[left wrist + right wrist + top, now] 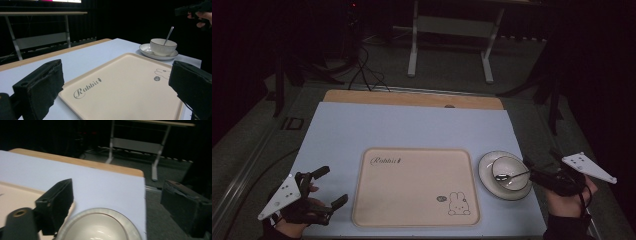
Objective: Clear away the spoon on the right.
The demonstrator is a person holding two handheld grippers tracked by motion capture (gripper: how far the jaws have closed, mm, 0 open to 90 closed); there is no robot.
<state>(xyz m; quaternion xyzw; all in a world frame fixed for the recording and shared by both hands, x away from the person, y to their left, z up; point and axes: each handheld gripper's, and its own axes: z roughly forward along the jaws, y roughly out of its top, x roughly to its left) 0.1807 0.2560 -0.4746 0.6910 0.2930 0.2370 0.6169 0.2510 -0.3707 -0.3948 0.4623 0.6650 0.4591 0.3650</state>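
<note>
Ceramic set: small white bowl (510,171) sits on a matching saucer (486,176), on the table's right side, just right of the tray (412,210).
Bowl, 2nd look: left gripper view has it upright on the saucer (172,55), bowl (163,46) ribbed on the outside.
Spoon: metal spoon (511,176) lies in the bowl, handle leaning out over the rim toward the right gripper; seen standing at a slant in the left gripper view (169,33).
Tray: beige, flat, raised rim, rabbit print and script; nothing on it. Rests on a pale blue mat (412,127) over the wood tabletop.
Right gripper (539,176): jaws spread wide, nothing held; tips just beside the saucer's right edge and the spoon handle. In its own view the bowl (100,230) sits low between the jaws.
Left gripper (328,189): jaws well apart, nothing held; near the tray's left edge, not touching as far as I can tell.
Handling, judged: glazed ceramic is stiff, slick, chips easily; moderate weight for its size. Bowl is loose on saucer, spoon loose in bowl, so tilt will likely shift both.
Grip pt, judged: pinch bowl wall across the rim, away from the spoon, or take the saucer by its lip and keep it level. Spoon alone: mid-handle, light but slippery.
Risk, judged: hard squeeze on a thin rim; pads sliding on glaze.
</note>
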